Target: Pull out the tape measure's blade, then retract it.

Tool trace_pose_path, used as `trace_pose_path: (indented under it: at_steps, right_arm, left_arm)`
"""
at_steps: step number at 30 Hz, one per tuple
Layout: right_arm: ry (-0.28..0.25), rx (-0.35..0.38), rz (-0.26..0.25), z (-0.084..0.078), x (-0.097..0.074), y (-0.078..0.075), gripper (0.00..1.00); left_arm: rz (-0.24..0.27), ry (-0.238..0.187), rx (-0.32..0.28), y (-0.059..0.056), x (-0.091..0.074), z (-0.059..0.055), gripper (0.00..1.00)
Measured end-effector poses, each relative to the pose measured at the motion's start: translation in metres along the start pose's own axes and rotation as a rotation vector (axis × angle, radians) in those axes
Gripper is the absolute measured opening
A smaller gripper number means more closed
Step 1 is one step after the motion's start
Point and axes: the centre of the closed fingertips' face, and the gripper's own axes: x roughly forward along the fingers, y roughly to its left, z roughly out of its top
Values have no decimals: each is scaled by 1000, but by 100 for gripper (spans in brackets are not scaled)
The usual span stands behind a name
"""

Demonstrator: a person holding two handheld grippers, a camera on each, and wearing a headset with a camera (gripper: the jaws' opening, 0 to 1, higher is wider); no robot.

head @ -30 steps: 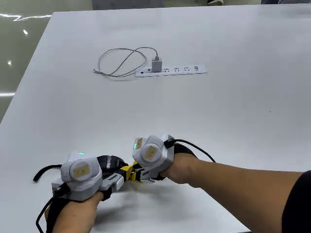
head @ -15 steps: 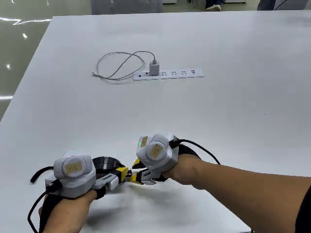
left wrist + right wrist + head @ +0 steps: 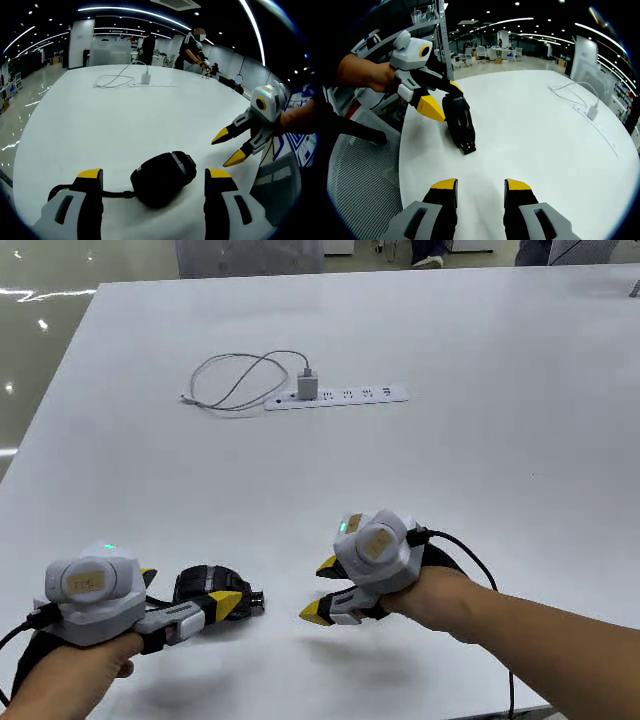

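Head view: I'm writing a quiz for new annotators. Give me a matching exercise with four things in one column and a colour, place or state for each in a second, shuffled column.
Column one:
1. tape measure
2. right hand-held gripper
3. power strip
4. cable

Column two:
A. white, looped beside the strip
B. open, holding nothing
C. black, on the near part of the table
D. has a charger plugged in

Pairs: 1-C, 2-B, 3-D, 4-A

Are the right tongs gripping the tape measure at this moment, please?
No, the right tongs stand open over the bare table, well apart from the tape measure.
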Motion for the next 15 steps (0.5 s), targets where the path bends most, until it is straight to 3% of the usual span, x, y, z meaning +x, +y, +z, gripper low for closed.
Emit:
trace_pose_path:
  at_steps: [2,4,5,7,13,15]
  right_arm:
    - [-14,22,-15,-4,-10,-4,35]
    - [-30,33,-26,-7,-21,-5,36]
    - [-34,38,-31,-9,-24,-7,37]
    - [-43,46,-41,-15,-32,-10,38]
    - [-60,69,-67,-31,-53,-17,42]
    - [-94,72,-54,-33,-60,-15,45]
  left_arm:
    - [-41,-16,18,-2,-3,1,90]
    - [-124,-91,28,-13,-7,9,97]
    - [-132,-85,13,-13,-9,7,99]
    - [-174,-80,47,-16,-14,3,99]
    - [-158,-37,142,-7,-23,-7,99]
    - [-150,-18,156,-4,-26,-10,99]
